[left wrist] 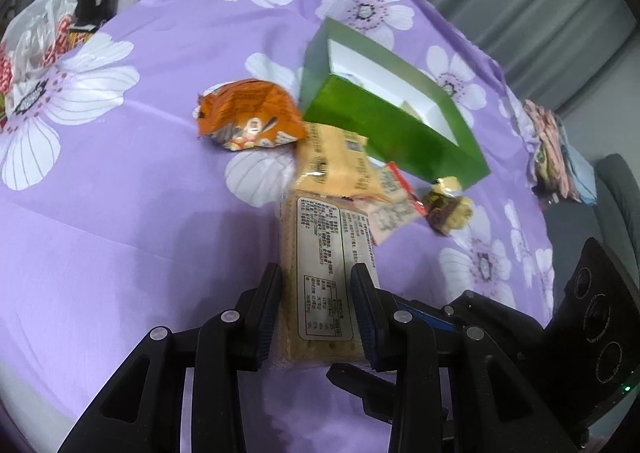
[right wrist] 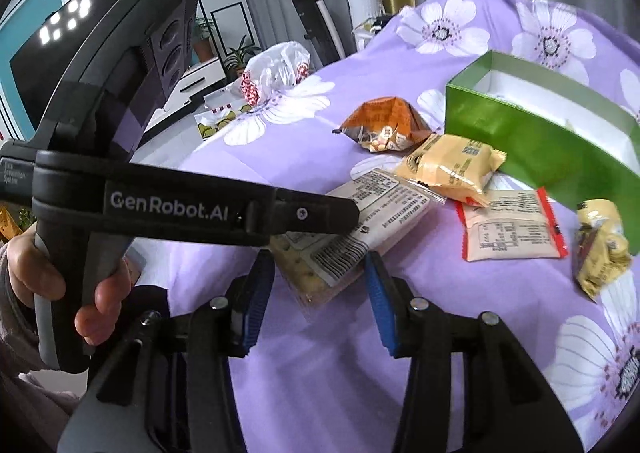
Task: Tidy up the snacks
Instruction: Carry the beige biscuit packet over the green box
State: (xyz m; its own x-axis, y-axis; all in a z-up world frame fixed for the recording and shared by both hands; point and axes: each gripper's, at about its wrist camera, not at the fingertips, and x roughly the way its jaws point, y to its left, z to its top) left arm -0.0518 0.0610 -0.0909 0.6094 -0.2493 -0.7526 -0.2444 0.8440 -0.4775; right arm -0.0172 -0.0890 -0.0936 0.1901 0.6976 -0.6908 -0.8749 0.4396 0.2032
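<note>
The purple cloth with large white flowers (left wrist: 140,181) covers the whole surface, and the snacks lie bunched near its middle. Largest among them is the open green cardboard box with a white inside (left wrist: 384,113), standing tilted in the left wrist view, its near wall just behind the packets. To its left lies the puffed orange foil snack bag (left wrist: 248,121), touching the pale yellow plastic-wrapped cake packet (left wrist: 332,165). A flat packet with red serrated edges and printed text (right wrist: 512,227) lies in front of the box, partly under the yellow packet, and a small crumpled yellow-and-brown wrapper (right wrist: 600,249) sits beside the box's near corner.

The long clear-wrapped cracker pack with a black-printed label (left wrist: 324,273) is held above the cloth. The left gripper (left wrist: 316,273) has its jaws closed on the pack's sides. In the right wrist view that gripper's black body crosses over the pack and hides its middle. The right gripper (right wrist: 320,259) has one end of the pack between its blue-padded jaws, which stand apart from it without pressing.

A white plastic bag with red print (right wrist: 276,73) lies at the cloth's far edge, well apart from the snacks. A hand (right wrist: 60,285) grips the left gripper's handle.
</note>
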